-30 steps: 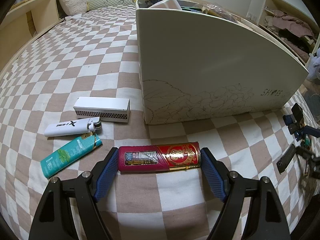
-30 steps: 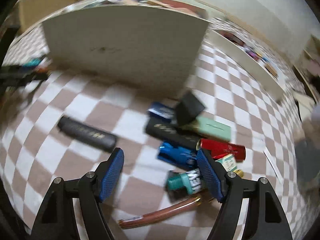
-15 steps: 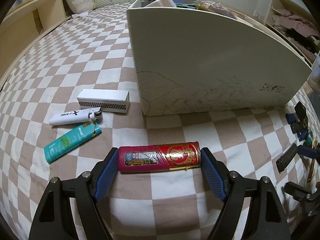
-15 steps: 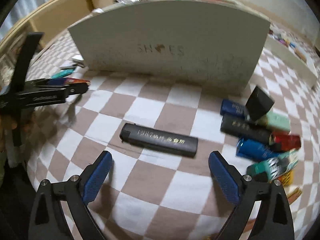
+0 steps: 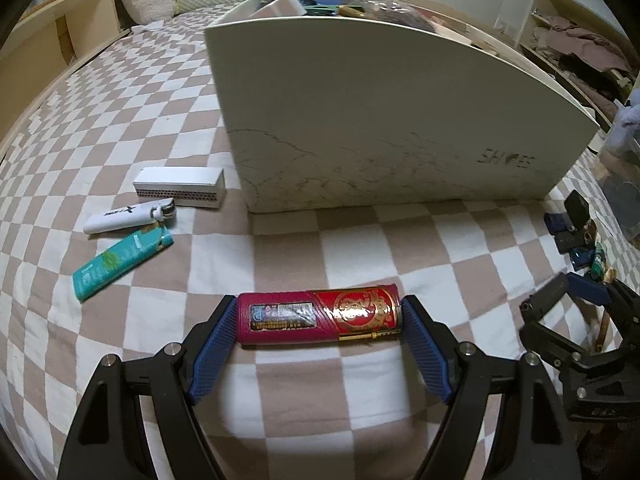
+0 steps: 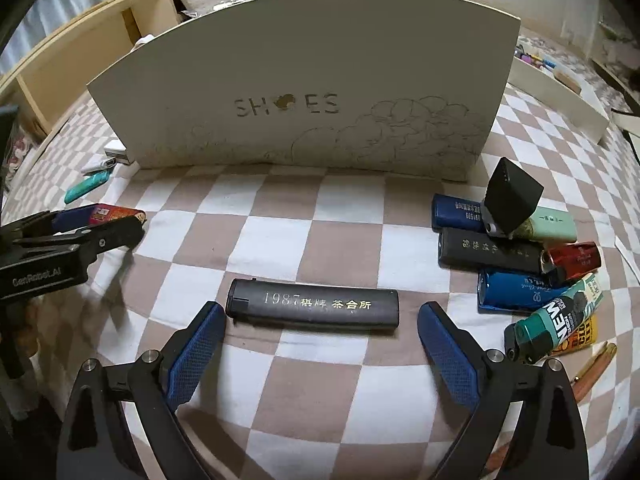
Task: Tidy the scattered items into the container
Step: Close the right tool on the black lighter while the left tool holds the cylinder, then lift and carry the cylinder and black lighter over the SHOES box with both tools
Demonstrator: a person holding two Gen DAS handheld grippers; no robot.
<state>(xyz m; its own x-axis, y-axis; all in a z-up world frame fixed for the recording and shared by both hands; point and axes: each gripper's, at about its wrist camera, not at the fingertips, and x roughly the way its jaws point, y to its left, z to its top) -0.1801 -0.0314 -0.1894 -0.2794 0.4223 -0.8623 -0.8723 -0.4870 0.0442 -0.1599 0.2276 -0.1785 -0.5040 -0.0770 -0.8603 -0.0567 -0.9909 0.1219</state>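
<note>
Jaws: left gripper (image 5: 318, 326) clamps red lighter (image 5: 319, 317) endwise; right gripper (image 6: 318, 338), just widened, straddles black lighter (image 6: 312, 305) untouched. Advice: centre, close squarely on ends, lift into white container (image 6: 304, 80).

Both grippers share one build: the left gripper (image 5: 320, 344) and right gripper (image 6: 320, 344) have black angular arms, silver round screws behind the fingers, and blue cross-hatched pads (image 6: 196, 348). White "GenRobot.AI" lettering marks the left gripper's black side.
</note>
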